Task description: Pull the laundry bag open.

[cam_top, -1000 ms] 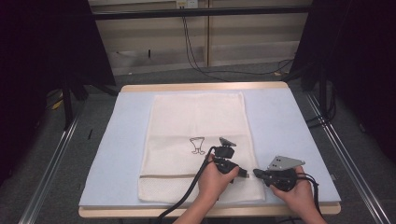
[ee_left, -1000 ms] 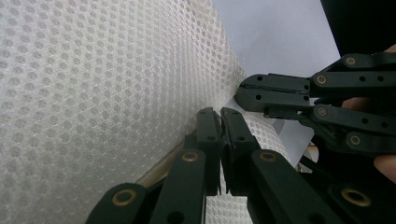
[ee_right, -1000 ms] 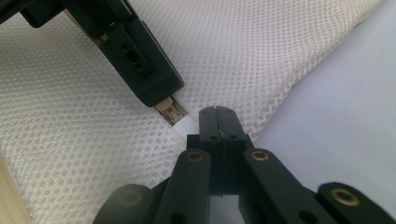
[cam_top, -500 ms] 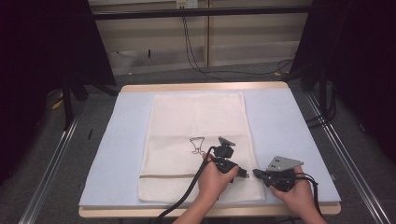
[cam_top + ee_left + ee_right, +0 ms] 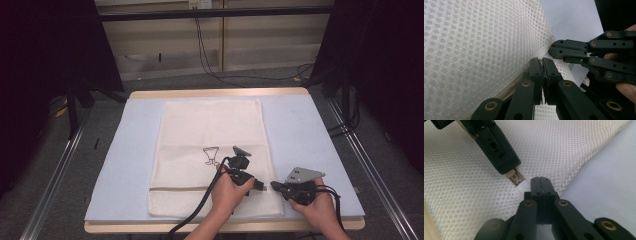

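A white mesh bag (image 5: 210, 130) with a small black drawing lies flat on a pale blue mat (image 5: 310, 135). Both grippers meet at its near right corner. My left gripper (image 5: 259, 187) points right, with its jaws shut on the beige zipper pull (image 5: 514, 177) along the bag's seam (image 5: 511, 82). My right gripper (image 5: 273, 185) points left, jaws shut on a small white tab (image 5: 524, 186) at the end of the zipper. The two sets of tips stand almost against each other. In the left gripper view, my right gripper (image 5: 552, 49) crosses just beyond my left gripper (image 5: 541, 60).
The mat covers a wooden table (image 5: 215, 93) whose near edge lies just under my hands. Metal rails (image 5: 60, 165) run along both sides on the floor, and cables (image 5: 210, 55) hang at the back. Bare mat lies left and right of the bag.
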A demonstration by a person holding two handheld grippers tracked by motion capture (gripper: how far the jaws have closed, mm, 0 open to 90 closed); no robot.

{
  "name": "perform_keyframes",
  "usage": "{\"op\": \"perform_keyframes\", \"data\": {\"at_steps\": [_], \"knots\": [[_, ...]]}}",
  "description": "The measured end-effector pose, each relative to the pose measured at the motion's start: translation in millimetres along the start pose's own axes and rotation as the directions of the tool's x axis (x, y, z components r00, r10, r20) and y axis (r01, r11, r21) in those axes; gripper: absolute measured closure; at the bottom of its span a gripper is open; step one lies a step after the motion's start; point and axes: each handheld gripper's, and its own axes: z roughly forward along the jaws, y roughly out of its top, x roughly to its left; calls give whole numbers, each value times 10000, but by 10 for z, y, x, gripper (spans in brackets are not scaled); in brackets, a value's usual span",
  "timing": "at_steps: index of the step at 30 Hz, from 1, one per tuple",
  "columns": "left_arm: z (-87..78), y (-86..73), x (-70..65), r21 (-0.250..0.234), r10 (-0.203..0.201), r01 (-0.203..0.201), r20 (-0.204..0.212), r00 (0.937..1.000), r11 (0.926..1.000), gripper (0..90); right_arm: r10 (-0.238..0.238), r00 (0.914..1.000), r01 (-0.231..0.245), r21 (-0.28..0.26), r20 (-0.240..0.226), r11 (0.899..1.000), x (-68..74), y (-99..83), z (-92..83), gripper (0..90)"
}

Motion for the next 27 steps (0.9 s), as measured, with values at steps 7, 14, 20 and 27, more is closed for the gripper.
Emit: {"op": "perform_keyframes", "data": {"at_steps": [7, 14, 20, 27], "knots": [[-19, 7, 11, 206, 128, -130, 88, 9999, 9997, 876, -43, 10000, 43, 12, 14, 10000, 3, 3, 2, 900], [-39, 7, 25, 223, 105, -107, 79, 9999, 9997, 877, -33, 10000, 33, 4, -49, 10000, 3, 3, 4, 900], [-103, 8, 43, 237, 10, -8, -65, 10000, 9997, 878, 6, 10000, -6, 0, -49, 10000, 1, 0, 3, 900], [-147, 5, 79, 144, -212, 209, 178, 9996, 9997, 878, 19, 10000, -19, -21, -45, 10000, 2, -4, 3, 900]]}}
